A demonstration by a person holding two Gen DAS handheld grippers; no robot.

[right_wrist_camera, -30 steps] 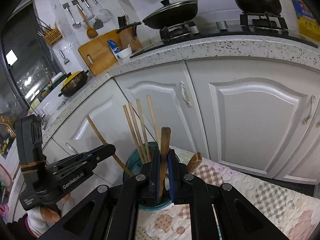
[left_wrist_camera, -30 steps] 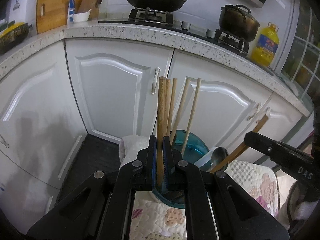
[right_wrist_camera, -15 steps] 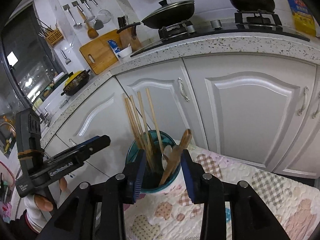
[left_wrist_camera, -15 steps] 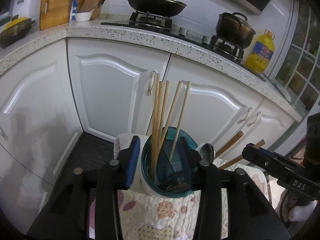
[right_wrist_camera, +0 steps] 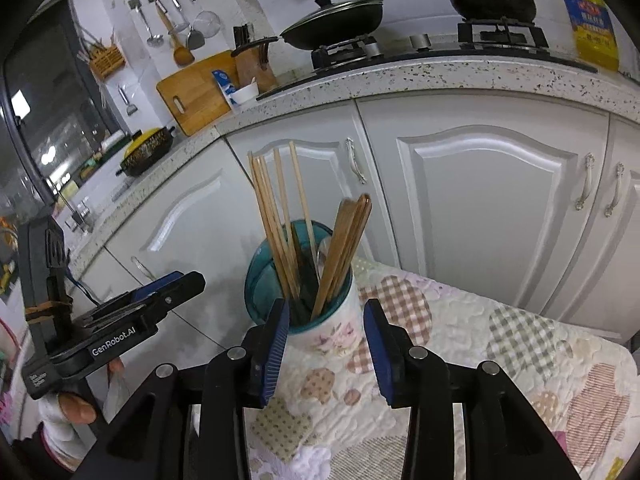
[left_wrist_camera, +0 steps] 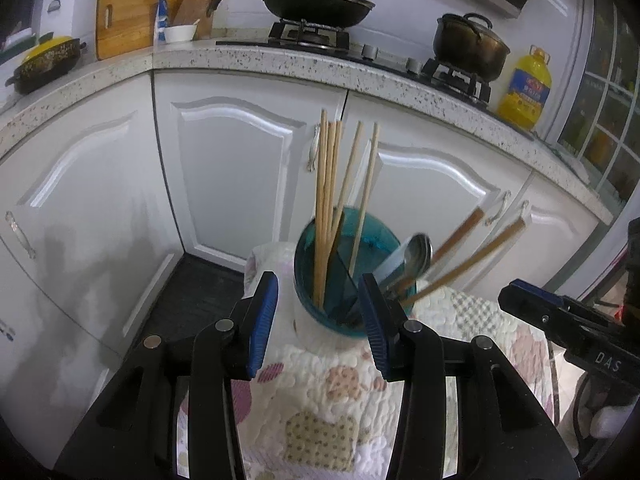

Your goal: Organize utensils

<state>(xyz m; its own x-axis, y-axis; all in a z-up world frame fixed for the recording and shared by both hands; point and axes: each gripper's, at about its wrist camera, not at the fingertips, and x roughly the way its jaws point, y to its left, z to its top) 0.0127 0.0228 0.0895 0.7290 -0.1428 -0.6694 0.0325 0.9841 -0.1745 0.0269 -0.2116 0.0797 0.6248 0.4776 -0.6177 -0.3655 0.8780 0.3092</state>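
- Near the quilted cloth's far corner stood the utensil holder, chopsticks and wooden-handled utensils inside.
- Left gripper: jaws spread, empty, having just opened.
- Right gripper: likewise parted, nothing held.

right gripper: jaws just opened, empty | holder (chopsticks inside): on quilt

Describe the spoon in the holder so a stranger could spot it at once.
Find the quilted cloth below the white cabinets; on it stands a teal-rimmed holder. Among its wooden chopsticks and brown handles, the spoon is the only shiny metal piece, bowl up.
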